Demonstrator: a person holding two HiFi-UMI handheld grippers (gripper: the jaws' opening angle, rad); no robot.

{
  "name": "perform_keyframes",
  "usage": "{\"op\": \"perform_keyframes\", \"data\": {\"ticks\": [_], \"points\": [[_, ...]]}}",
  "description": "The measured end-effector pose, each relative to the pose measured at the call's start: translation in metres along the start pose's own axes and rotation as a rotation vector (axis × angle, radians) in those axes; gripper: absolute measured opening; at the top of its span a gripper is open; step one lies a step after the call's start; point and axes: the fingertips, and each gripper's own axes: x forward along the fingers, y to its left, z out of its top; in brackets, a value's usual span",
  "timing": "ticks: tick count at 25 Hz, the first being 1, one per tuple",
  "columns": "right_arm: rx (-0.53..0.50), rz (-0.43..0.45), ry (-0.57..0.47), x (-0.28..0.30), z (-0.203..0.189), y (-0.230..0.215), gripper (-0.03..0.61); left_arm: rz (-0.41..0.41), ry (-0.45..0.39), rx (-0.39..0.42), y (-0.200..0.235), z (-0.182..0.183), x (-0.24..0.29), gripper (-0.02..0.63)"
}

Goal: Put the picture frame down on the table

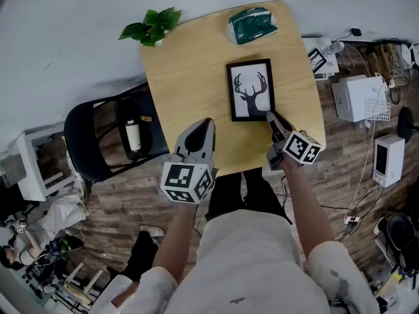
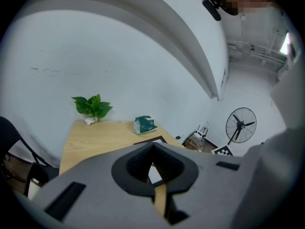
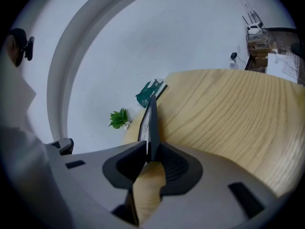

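Observation:
The black picture frame (image 1: 251,89) with a deer-head print lies flat on the round-cornered wooden table (image 1: 190,77). My right gripper (image 1: 270,116) is at the frame's near right corner. In the right gripper view the frame's thin dark edge (image 3: 153,123) runs between the jaws of the right gripper (image 3: 152,146), which stand slightly apart round it, open. My left gripper (image 1: 204,122) hovers over the table's near edge, left of the frame, shut and empty. In the left gripper view the left gripper (image 2: 152,147) has its tips together, with the frame (image 2: 151,140) just beyond them.
A small potted plant (image 1: 152,26) stands at the table's far left corner and a green tissue pack (image 1: 251,25) at the far middle edge. A black chair (image 1: 98,142) is left of the table. White boxes and cables (image 1: 357,97) crowd the floor on the right.

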Motion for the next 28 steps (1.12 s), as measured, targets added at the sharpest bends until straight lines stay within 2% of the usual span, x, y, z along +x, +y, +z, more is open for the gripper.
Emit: {"op": "perform_keyframes", "data": {"ticks": [15, 18, 22, 28], "points": [[-0.192, -0.138, 0.061, 0.008, -0.004, -0.021, 0.118, -0.008, 0.014, 0.005, -0.002, -0.004, 0.005, 0.006], [-0.252, -0.185, 0.092, 0.011, -0.007, -0.027, 0.112, -0.01, 0.018, 0.006, -0.002, -0.005, 0.007, 0.006], [-0.267, -0.201, 0.095, 0.012, -0.006, -0.03, 0.11, -0.009, 0.019, 0.006, -0.003, -0.006, 0.006, 0.006], [-0.351, -0.259, 0.134, 0.012, -0.01, -0.036, 0.103, -0.007, 0.017, 0.005, -0.003, -0.007, 0.006, 0.006]]}}
